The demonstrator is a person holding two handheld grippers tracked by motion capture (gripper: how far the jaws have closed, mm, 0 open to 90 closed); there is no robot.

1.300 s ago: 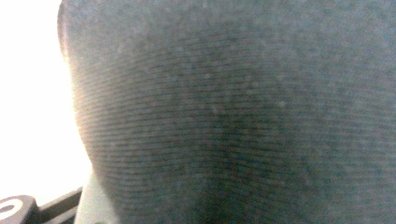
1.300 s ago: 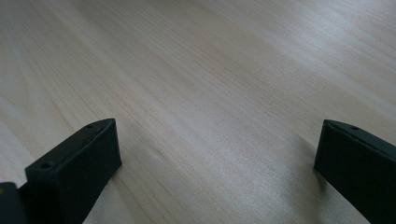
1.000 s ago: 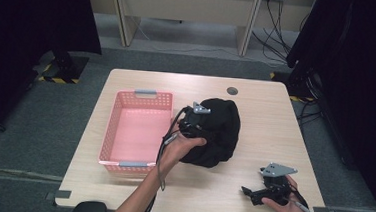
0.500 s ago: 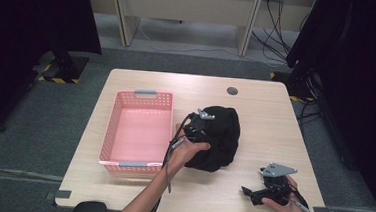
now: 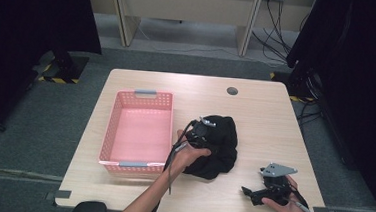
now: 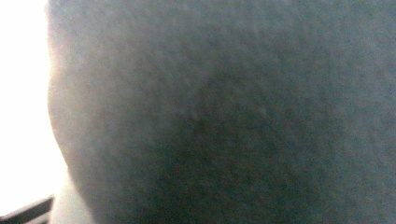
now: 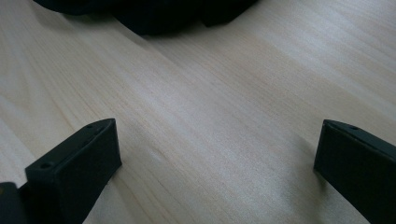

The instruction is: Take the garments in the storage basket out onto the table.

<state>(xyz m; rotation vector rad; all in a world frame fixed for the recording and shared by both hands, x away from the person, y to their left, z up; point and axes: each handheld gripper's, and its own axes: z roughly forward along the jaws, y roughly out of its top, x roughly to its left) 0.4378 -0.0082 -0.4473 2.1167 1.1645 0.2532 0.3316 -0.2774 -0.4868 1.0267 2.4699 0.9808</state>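
Left gripper [image 5: 201,132], jaws just opening, sits buried in soft black cloth [image 5: 218,148]; grip unclear. Limp, light: pinch a bunched fold right under it.

Left gripper [image 5: 201,132] jaws just opening; right gripper [image 7: 215,168] wide apart

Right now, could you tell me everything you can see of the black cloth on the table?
The black cloth is a soft, matte fabric lying in a crumpled heap on the wooden table, just right of the pink basket. The left gripper presses into its left side; its folds hide the shape.
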